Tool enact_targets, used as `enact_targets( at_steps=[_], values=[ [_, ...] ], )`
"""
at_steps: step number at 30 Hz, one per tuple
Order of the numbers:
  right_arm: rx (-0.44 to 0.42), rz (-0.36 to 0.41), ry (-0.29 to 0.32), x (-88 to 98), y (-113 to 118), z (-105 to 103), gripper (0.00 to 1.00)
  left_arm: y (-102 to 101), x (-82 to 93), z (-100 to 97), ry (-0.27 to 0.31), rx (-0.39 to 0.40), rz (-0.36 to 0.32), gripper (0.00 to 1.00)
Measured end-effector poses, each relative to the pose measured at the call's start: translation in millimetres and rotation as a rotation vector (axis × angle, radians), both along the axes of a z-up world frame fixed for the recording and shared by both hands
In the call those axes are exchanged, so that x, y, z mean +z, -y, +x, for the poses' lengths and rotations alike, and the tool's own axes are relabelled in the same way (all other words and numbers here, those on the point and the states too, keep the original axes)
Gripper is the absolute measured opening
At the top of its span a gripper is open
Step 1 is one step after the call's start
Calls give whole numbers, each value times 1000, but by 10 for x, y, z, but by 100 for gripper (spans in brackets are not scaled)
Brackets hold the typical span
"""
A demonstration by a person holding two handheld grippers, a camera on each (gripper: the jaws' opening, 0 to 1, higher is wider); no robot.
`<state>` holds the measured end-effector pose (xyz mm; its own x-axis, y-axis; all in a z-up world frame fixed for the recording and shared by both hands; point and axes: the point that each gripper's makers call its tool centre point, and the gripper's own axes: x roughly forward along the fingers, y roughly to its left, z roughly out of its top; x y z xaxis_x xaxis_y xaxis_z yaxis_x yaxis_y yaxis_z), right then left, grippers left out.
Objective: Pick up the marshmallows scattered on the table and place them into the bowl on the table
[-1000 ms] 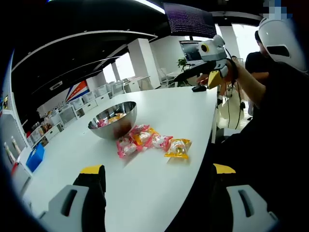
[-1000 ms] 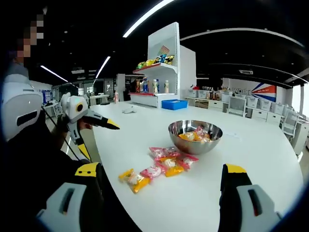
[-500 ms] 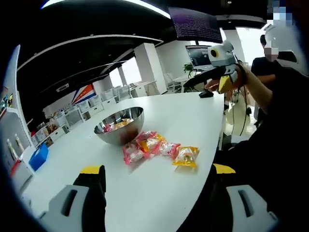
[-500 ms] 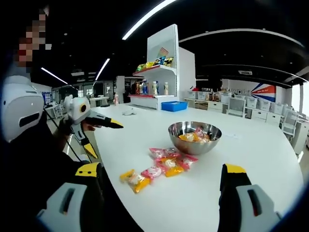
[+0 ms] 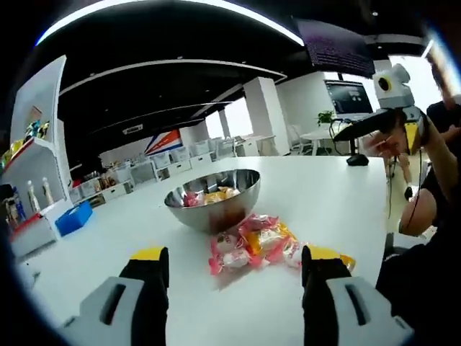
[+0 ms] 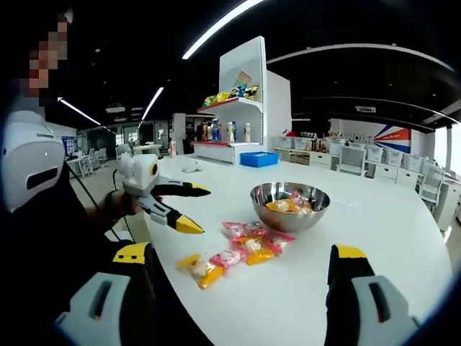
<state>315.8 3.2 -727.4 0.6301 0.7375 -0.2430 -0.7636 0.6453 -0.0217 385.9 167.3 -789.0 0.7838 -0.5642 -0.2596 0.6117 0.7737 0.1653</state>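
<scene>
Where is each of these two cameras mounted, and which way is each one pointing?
Left gripper view: rides on the left gripper, looks along its open jaws across the white table at the steel bowl and marshmallow packets; the right gripper and the person's arm show at right.
Right gripper view: rides on the right gripper, faces the same table from the other side; the left gripper, open, shows at left.
Shared: bowl, packets, table.
</scene>
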Motion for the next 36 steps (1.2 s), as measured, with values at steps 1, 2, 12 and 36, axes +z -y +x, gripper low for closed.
enact_targets(
  at_steps=[1,2,12,36],
  values=[
    [-1,-1,0,-1,8,0,96,18,-20,54,1,3,-2,77],
    [-4,-3,0,-3,18,2,96,32,-35,84,2,6,-2,76],
    [-35,29,-8,-18,64,74,95,4,-275,527,-59,109,-100,67],
    [-38,23,-18,-71,88,74,92,141,-568,650,-133,115,-104,43]
  ],
)
